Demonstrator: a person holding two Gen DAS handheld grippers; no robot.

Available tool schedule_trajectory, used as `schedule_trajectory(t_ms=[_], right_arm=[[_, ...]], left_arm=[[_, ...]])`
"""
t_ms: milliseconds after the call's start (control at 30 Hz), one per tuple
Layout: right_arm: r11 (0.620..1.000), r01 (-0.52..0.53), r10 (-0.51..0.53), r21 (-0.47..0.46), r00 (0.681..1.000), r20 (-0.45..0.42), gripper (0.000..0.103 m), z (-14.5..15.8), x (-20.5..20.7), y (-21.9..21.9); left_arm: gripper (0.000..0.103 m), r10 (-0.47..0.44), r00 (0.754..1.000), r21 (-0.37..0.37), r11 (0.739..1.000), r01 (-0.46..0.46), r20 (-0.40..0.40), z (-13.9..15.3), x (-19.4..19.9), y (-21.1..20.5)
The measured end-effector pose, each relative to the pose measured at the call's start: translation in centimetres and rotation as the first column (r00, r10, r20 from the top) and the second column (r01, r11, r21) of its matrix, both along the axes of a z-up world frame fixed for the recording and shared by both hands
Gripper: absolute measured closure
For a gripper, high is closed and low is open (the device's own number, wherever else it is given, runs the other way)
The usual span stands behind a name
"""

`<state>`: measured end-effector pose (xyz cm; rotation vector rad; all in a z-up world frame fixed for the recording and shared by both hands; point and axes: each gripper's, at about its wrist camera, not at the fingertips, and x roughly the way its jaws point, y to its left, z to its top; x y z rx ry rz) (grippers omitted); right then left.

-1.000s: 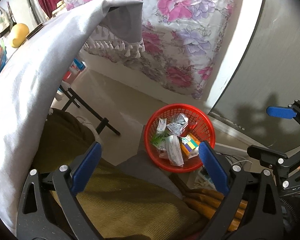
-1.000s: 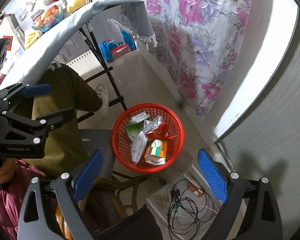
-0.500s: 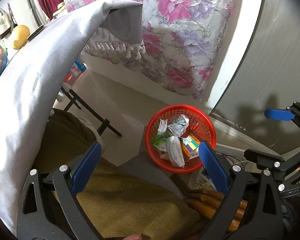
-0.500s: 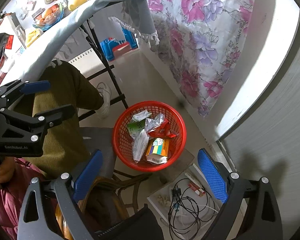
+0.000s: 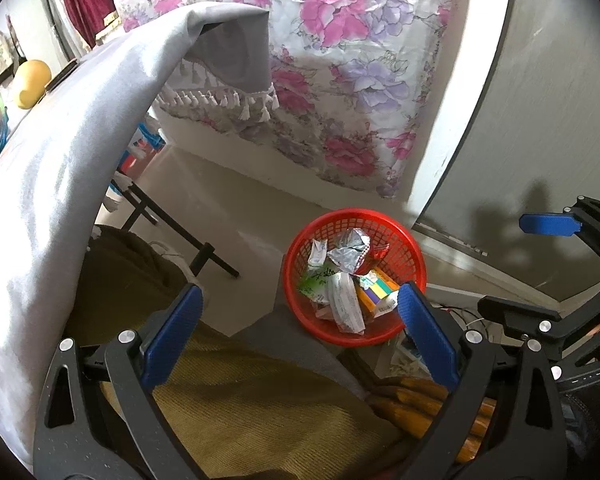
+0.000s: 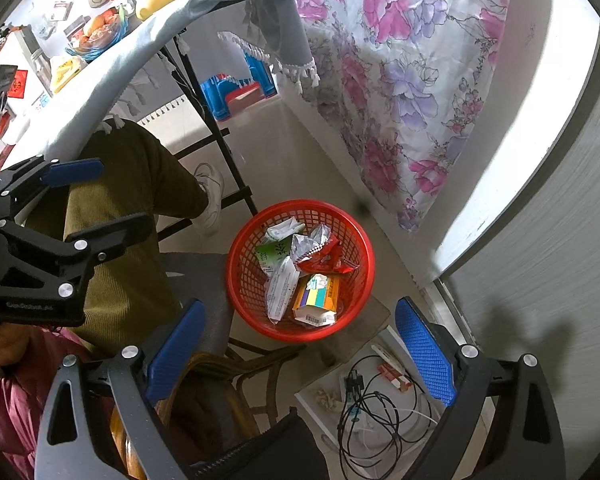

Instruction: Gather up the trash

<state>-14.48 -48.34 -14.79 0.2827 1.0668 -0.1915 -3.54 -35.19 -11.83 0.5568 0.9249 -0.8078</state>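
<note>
Left wrist view is showing the left gripper [image 5: 296, 320] with jaws spread wide and nothing between them, hanging above a red basket [image 5: 414, 254].
- Basket: sitting low on a grey seat beside the person's leg [image 5: 236, 400] in olive trousers; its open mouth is facing up, likely so that rubbish can simply be dropped in.
- Contents: a crumpled silver wrapper [image 5: 350, 254], a white packet [image 5: 346, 304], a green-printed pack [image 6: 274, 254], a red wrapper [image 6: 324, 260] and an orange carton [image 5: 374, 292], all lying loose inside. The trash is looking already gathered here.
- Right gripper [image 6: 300, 340]: also gaping and carrying nothing, pointing down over the same basket.

Both tools are seeming to idle between pick-ups, or the job may be nearing its end.

- Surface: a table under a grey tasselled cloth [image 5: 60, 168] is curving along the left, bearing a yellow round fruit [image 5: 30, 82] and a bowl [image 6: 96, 36] of what looks like fruit.
- Room: pale glossy floor [image 5: 220, 208], a flowered curtain [image 5: 360, 60] hanging against the wall, a tangle of cables [image 6: 374, 420] lying on a low white board nearby.
</note>
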Motion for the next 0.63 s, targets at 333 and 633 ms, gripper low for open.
schedule_trajectory(t_ms=[333,633], right_arm=[[1.0,-0.003,0.003,-0.002,1.0,0.001,0.009,-0.08,-0.08,0.16],[1.0,-0.002,0.002,0.0,1.0,0.002,0.009,-0.04,-0.05,-0.08]], left_arm=[[0.009,-0.019,1.0,0.008,1.0,0.019,0.022,0.27,-0.34,-0.29],[0.008,-0.014,0.999,0.016,1.0,0.013,0.03,0.12,-0.33,-0.2]])
